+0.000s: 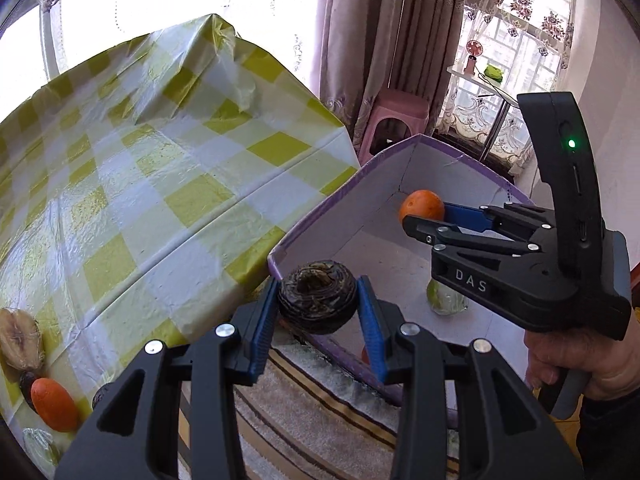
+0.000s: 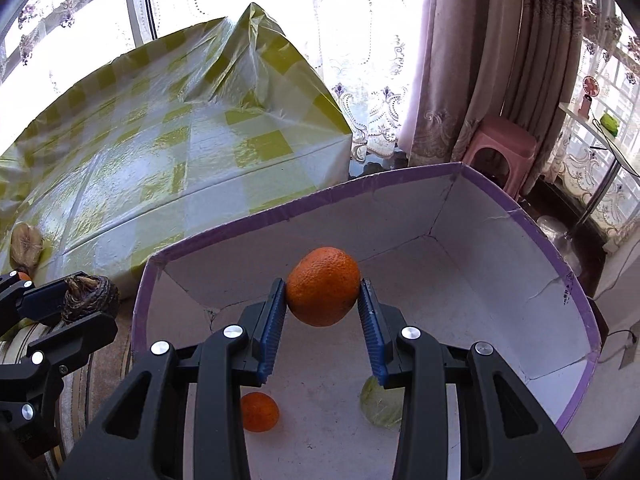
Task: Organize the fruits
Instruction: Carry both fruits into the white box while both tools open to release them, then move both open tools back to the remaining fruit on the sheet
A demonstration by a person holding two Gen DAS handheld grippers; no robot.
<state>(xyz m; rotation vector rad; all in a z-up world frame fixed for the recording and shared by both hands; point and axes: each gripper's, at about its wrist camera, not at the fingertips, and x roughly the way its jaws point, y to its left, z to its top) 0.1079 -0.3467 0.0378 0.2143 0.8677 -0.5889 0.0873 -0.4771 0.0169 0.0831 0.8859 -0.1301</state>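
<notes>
Checked yellow-and-white tablecloth (image 1: 168,184) covers the table on the left; a purple-rimmed cardboard box (image 2: 552,264) with white inner walls sits lower, to its right, over a striped rug (image 1: 320,400).

Left gripper (image 1: 318,300) is clamped on a dark, wrinkled fruit (image 1: 318,298), held over the box's near-left rim. Right gripper (image 2: 323,294) is clamped on an orange (image 2: 323,286), suspended above the box floor. Already in the box: a small orange fruit (image 2: 259,411) and a pale green one (image 2: 378,406). Remaining on the table at near left: another orange fruit (image 1: 54,404), a tan shrivelled piece (image 1: 20,344), and others partly out of view.

Risks, as judged:
- Dark fruit sits at the rim line; released here, it could strike the edge and fall to the rug.
- Orange is gripped only at its sides by the pads; a round skin may slip if tilted.
- Dropping it from this height could make it bounce or knock the fruit below.
- Both grippers are close together; collision is possible over the box.
</notes>
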